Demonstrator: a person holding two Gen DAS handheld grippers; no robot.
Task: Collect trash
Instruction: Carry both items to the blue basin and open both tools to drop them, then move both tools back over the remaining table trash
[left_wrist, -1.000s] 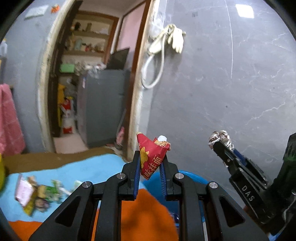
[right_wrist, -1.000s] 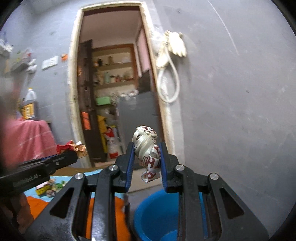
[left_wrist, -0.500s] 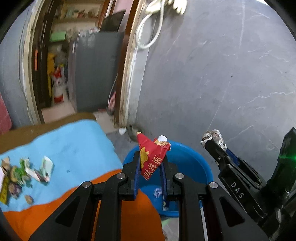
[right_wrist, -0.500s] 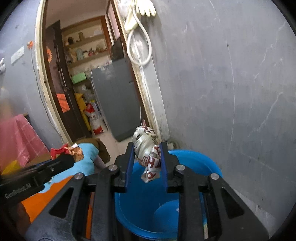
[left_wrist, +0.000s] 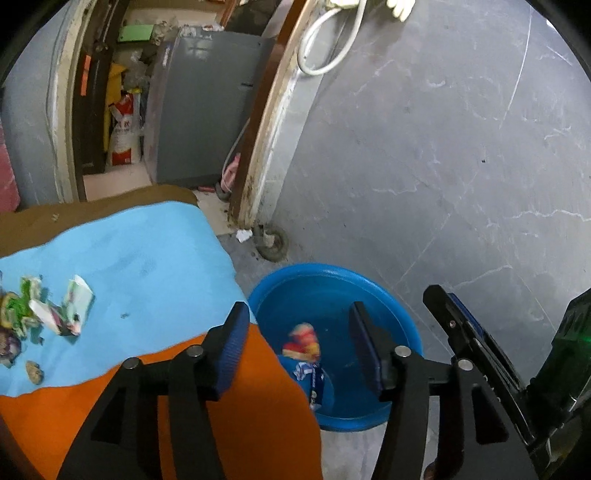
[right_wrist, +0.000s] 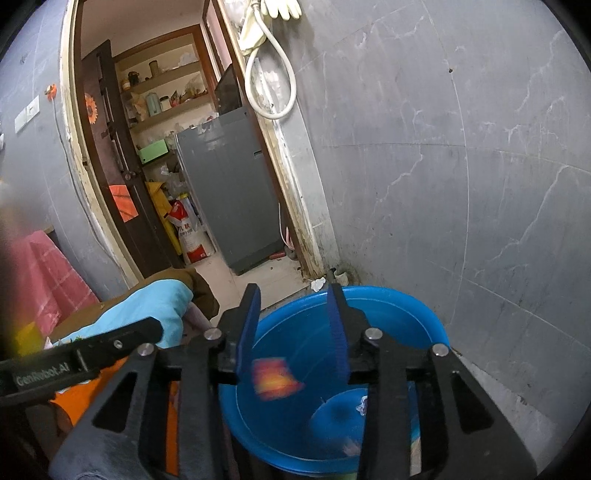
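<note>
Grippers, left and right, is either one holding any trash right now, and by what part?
Nothing is held. Left gripper and right gripper have just been opening; the red wrapper is loose over the blue basin.

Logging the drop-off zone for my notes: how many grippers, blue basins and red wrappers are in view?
Grippers: 2, left gripper and right gripper
Blue basin: 1
Red wrapper: 1
Total: 4

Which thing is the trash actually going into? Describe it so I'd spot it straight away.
Find the grey marble wall beside the doorway. At its foot, on the floor next to the orange and light-blue cloth, sits a round blue plastic basin. It is the only open container there, with wrappers inside.
</note>
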